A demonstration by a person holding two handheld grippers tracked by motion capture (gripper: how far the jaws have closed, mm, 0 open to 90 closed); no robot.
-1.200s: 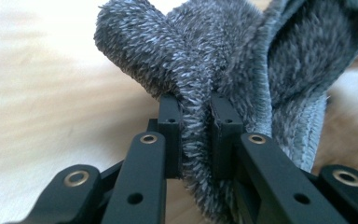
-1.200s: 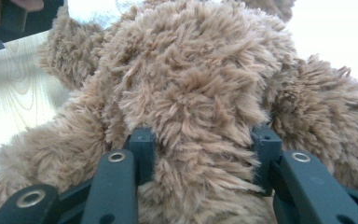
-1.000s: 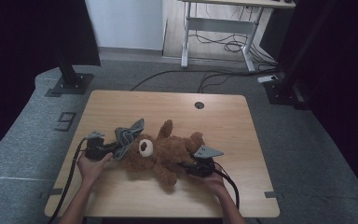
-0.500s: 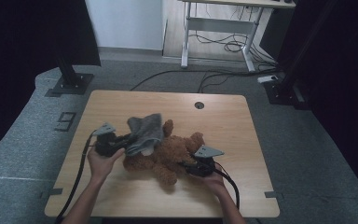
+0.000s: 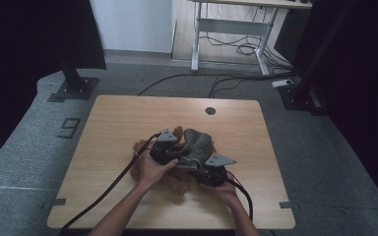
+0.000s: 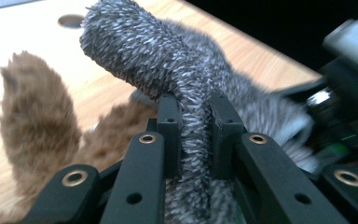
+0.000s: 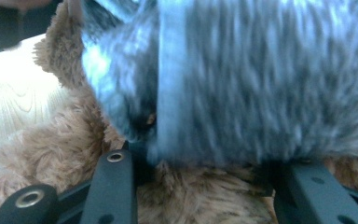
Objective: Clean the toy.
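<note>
A brown teddy bear point(image 5: 173, 185) lies in the middle of the wooden table point(image 5: 123, 118). A grey fuzzy cloth point(image 5: 197, 143) is lifted over the bear's body. My left gripper point(image 5: 178, 155) is shut on a fold of that cloth point(image 6: 135, 46), and the pile bulges out between its jaws point(image 6: 196, 107). My right gripper point(image 5: 204, 173) sits at the bear's right side, its jaws closed on brown fur point(image 7: 200, 196). The grey cloth point(image 7: 261, 79) hangs just above them. The bear's ear or paw point(image 6: 37, 116) sticks up at the left of the left gripper view.
A round cable hole point(image 5: 210, 110) sits near the table's far edge. Black cables point(image 5: 108, 189) trail from both grippers toward the near edge. Beyond the table stand a desk frame point(image 5: 226, 29) and dark stands point(image 5: 74, 83) on grey carpet.
My left gripper has carried the grey cloth to the right and upward, from the bear's left side to above its body. The right gripper has stayed where it was.
</note>
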